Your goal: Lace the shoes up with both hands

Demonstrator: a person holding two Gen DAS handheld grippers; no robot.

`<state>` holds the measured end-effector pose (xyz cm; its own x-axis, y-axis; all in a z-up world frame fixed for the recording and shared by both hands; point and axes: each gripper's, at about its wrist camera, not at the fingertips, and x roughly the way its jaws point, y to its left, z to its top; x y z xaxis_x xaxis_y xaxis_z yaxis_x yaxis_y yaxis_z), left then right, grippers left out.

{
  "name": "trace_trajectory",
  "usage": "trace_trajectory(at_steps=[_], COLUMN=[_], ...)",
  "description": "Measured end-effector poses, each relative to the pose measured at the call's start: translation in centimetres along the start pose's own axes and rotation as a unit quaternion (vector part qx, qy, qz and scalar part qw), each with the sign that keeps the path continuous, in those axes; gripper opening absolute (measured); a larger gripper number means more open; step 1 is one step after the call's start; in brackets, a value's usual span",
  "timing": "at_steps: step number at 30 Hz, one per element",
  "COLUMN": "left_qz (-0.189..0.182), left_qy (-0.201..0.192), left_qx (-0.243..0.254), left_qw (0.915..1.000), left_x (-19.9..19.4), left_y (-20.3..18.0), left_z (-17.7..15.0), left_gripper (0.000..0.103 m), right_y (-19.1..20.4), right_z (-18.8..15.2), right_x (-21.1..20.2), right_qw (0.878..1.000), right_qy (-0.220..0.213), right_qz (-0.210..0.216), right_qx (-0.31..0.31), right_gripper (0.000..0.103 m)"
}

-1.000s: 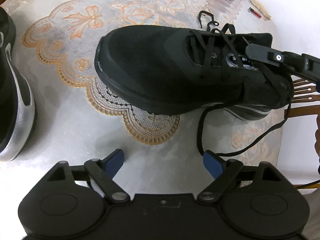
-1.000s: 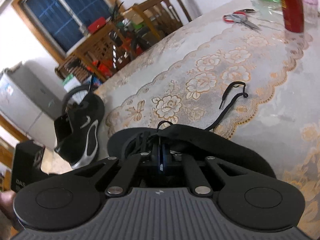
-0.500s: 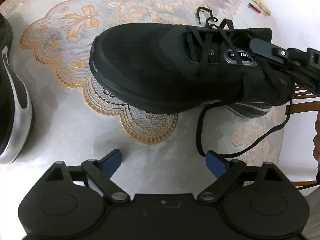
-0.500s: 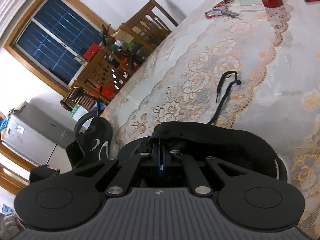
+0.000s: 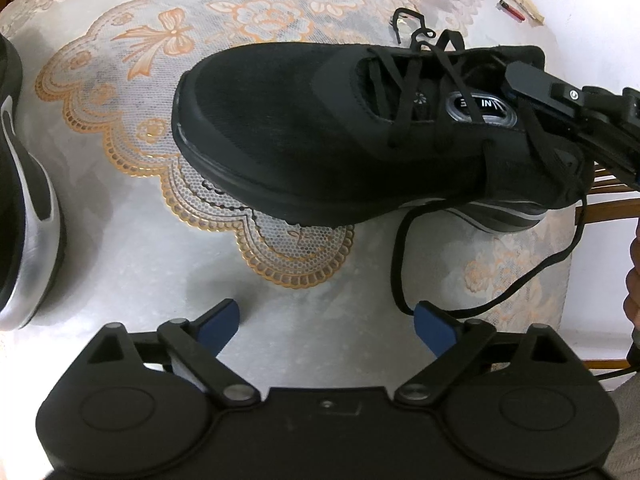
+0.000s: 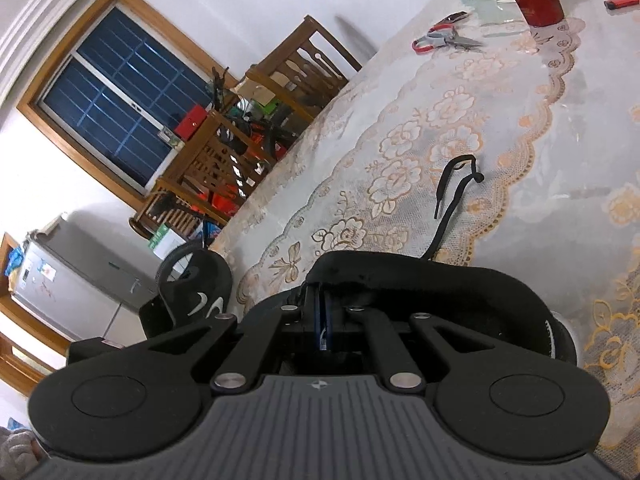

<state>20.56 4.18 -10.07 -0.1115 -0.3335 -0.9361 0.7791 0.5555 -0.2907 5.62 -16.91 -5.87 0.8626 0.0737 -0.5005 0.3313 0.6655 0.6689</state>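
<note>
Black sneaker [image 5: 320, 128]: on bench [image 5: 140, 248], heel collar pinched in right claw [image 6: 322, 320]. Left claw [image 5: 326, 320]: jaws opening, empty (loose lace [image 5: 400, 264] touching one pad). Risk: lace slides aside before closing; sneaker tips if the right claw's pinch slackens.

A black mesh shoe [image 5: 320, 136] is lying on its sole across the lace-patterned table, toe pointing to the left of the left wrist view and heel raised toward the right edge. Its black lace [image 5: 424, 92] is crossing loosely over the open tongue, only partly threaded. One free end [image 5: 400, 256] is trailing down the near side and looping over the table, while the other end [image 6: 452, 200] is lying curled beyond the shoe.
</note>
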Motion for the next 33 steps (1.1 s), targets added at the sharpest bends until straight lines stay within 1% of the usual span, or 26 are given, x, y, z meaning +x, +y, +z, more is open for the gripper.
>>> trace_trajectory(at_steps=[6, 13, 19, 21, 26, 27, 28, 30, 31, 32, 33], left_qz=[0.002, 0.003, 0.002, 0.002, 0.001, 0.001, 0.000, 0.000, 0.000, -0.001, -0.002], left_qy=[0.003, 0.007, 0.009, 0.010, 0.013, 0.013, 0.014, 0.015, 0.014, 0.012, 0.010], left_qx=[0.003, 0.005, 0.005, 0.003, 0.000, -0.001, -0.002, -0.005, -0.007, -0.011, -0.014], left_qw=[1.0000, 1.0000, 0.9999, 0.9999, 0.9999, 0.9999, 0.9999, 0.9999, 0.9999, 0.9999, 0.9998], left_x=[0.1, 0.3, 0.3, 0.3, 0.3, 0.3, 0.3, 0.3, 0.2, 0.2, 0.2], left_y=[-0.1, -0.3, -0.3, -0.3, -0.2, -0.2, -0.2, -0.1, -0.1, 0.0, 0.1], left_z=[0.1, 0.2, 0.2, 0.3, 0.4, 0.4, 0.4, 0.5, 0.5, 0.5, 0.4], left_gripper=[0.094, 0.096, 0.098, 0.098, 0.098, 0.098, 0.098, 0.098, 0.098, 0.098, 0.098], right_y=[0.0, -0.8, -0.6, -0.3, -0.4, -0.3, -0.3, -0.3, -0.2, -0.2, 0.0], right_z=[-0.3, -1.0, -0.8, -0.5, -0.2, -0.1, 0.1, 0.6, 0.8, 1.2, 1.7], right_x=[-0.3, -0.2, 0.8, 1.0, 1.0, 1.1, 1.3, 1.5, 1.1, 0.1, -1.0], right_qw=[1.000, 0.999, 0.999, 0.999, 0.999, 1.000, 1.000, 1.000, 0.999, 0.999, 0.999], right_qy=[-0.016, -0.042, -0.030, -0.032, -0.028, -0.024, -0.010, 0.027, 0.035, 0.036, 0.033], right_qz=[0.006, 0.021, 0.019, 0.015, 0.015, 0.015, 0.016, 0.014, 0.016, 0.021, 0.012], right_qx=[-0.002, 0.022, 0.016, 0.003, -0.001, -0.003, -0.005, -0.008, -0.012, -0.017, -0.028], right_gripper=[0.003, 0.003, 0.004, 0.003, 0.004, 0.005, 0.008, 0.031, 0.045, 0.045, 0.045])
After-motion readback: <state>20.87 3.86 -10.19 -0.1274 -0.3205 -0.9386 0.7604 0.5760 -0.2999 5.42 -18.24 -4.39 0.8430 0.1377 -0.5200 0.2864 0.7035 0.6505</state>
